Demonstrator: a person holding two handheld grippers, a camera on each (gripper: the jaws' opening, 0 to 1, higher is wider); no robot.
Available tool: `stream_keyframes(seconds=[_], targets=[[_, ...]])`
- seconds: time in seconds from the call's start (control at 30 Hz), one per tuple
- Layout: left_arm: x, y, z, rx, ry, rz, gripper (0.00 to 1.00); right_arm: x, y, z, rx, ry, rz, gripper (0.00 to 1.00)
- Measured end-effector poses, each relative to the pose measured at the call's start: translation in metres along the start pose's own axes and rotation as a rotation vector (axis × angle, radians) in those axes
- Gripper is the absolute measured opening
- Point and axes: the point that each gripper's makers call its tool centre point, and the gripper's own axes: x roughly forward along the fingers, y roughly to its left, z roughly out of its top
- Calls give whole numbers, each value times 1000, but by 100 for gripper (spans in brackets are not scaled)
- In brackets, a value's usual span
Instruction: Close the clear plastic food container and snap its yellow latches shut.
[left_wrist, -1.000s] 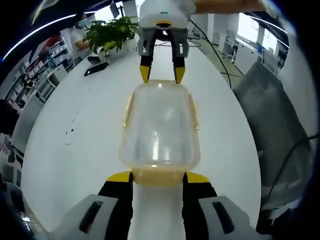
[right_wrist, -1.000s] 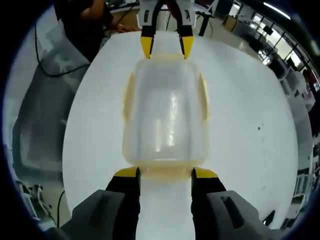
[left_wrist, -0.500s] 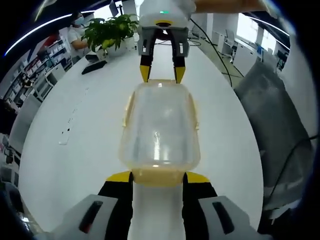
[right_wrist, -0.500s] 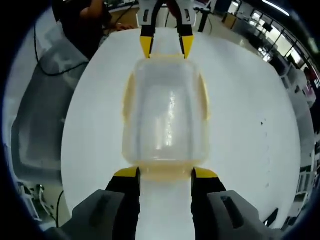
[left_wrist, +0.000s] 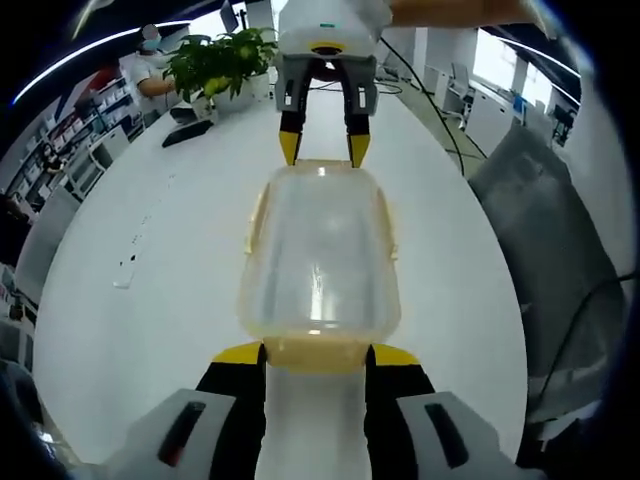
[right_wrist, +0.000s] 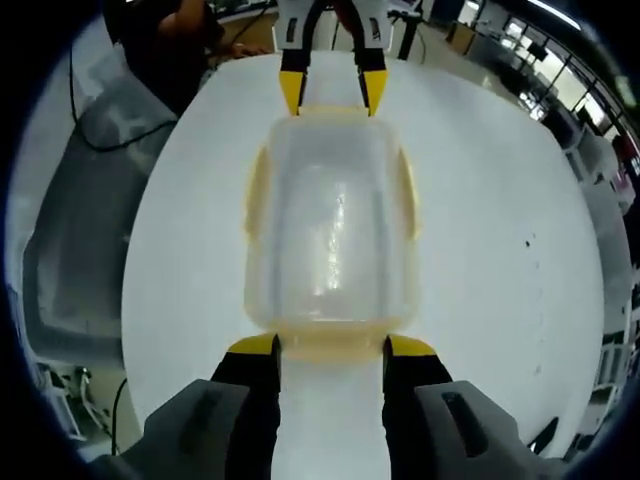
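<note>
The clear plastic container lies lid-on along the white table, with yellow latches on its long sides and ends. My left gripper is open, its yellow tips flanking the near end latch. At the far end my right gripper is open too, with its tips at the container's corners. In the right gripper view the same container runs from my right gripper up to the left gripper. Its side latch lies flat against the wall. Whether the end latches are snapped is hidden.
A potted plant and a dark flat item sit at the table's far end, with a person behind them. A grey covered shape stands beside the table. A cable trails over grey cover.
The container and both grippers keep their places. Only the background drifts slightly with the cameras.
</note>
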Motion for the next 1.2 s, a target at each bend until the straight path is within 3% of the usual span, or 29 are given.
stream_keyframes(seconds=[1.2], targets=[[6, 0, -7, -27, -6, 3, 33, 5, -2, 0, 0, 10, 6, 37]])
